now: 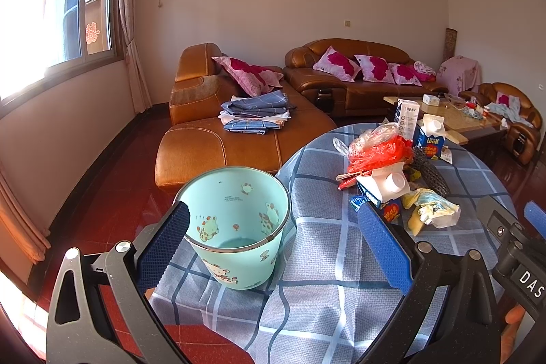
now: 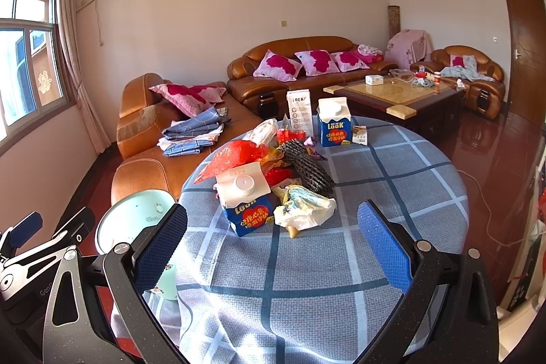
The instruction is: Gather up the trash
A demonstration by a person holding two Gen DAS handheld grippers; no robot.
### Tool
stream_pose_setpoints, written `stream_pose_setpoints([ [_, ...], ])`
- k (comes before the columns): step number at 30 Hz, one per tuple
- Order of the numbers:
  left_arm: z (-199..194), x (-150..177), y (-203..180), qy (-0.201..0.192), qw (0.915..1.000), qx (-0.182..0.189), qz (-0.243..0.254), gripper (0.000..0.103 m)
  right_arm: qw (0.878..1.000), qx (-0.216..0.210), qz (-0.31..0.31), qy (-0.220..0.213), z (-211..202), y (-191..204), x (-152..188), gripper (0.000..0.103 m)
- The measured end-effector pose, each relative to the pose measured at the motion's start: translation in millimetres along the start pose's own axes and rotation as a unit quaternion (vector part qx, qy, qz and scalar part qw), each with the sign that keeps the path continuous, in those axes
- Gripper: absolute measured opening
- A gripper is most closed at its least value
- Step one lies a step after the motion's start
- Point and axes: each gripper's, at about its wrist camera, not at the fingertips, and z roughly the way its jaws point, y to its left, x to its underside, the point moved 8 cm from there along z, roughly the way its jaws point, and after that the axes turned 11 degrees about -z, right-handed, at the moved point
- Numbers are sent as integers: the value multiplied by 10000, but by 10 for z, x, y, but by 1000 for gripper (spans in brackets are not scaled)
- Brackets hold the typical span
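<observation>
Trash pile mid-table on checked cloth: blue carton nearest, crumpled wrapper touching its right side, red bag behind, black mesh sleeve beside it. Second blue carton and white box upright at far edge. Mint bin at table's left edge, empty, upright. Left gripper spread wide, framing bin, holding nothing. Right gripper spread wide too, low over cloth, short of pile, nothing between pads. Brown sofa, folded bedding, coffee table beyond.
</observation>
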Motion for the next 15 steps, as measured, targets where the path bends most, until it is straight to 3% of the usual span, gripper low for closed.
stream_pose_setpoints([
  [15,0,31,-9,14,10000,-5,-14,97,10000,-18,8,15,-12,1,27,98],
])
